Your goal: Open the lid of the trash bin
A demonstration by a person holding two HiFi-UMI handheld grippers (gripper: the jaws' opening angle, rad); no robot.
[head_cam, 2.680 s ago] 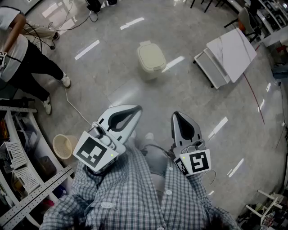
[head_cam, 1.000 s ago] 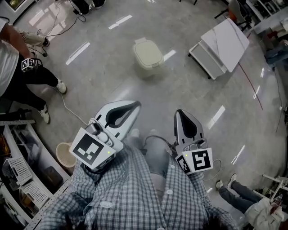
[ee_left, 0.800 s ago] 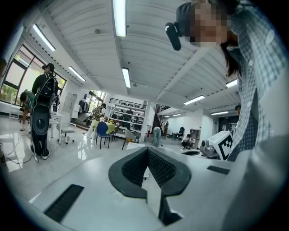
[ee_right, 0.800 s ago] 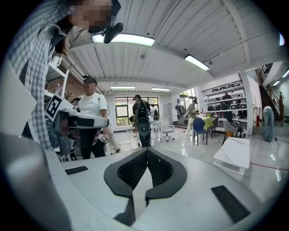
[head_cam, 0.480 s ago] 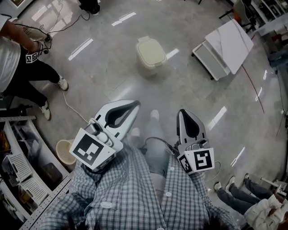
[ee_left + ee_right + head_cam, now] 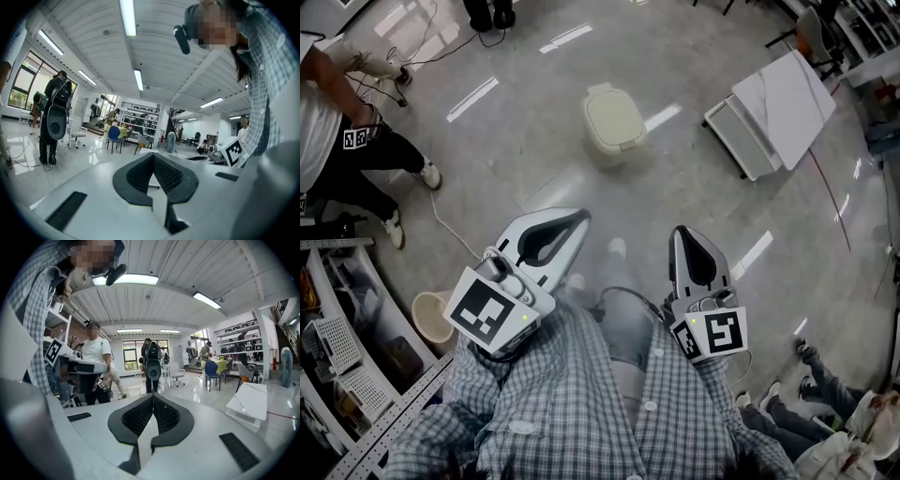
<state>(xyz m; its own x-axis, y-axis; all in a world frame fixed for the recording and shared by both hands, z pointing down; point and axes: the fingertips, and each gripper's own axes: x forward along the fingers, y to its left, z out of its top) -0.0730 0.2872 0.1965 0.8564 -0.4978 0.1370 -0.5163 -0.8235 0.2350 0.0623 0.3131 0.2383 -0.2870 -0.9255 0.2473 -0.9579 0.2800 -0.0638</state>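
Shifted since half a second ago: cream plastic trash bin with rounded lid [image 6: 614, 122] slightly lower in head view, bystander's legs [image 6: 787, 380] further in at lower right. No visible change in either gripper.

Left gripper [image 6: 582, 217]: held low, close to checked-shirt torso [image 6: 581, 403], nose angled forward and to the right, roughly toward the bin. Jaws pressed together at the tips in left gripper view, nothing between them.

Right gripper [image 6: 679, 232]: beside the left one, well apart from it, nose almost straight ahead with a slight lean left. Jaws likewise pressed together, nothing pinched.

Bin: lid down, standing on glossy grey floor [image 6: 534, 112], well ahead of both grippers and untouched, roughly between their two lines of aim.

Own shoe tip [image 6: 618, 247] on floor between the two gripper noses. White slab on a low frame [image 6: 783, 98] right of the bin. Second bystander in white top and black trousers [image 6: 337, 141] at far left. Small round beige basket [image 6: 431, 317] at lower left.
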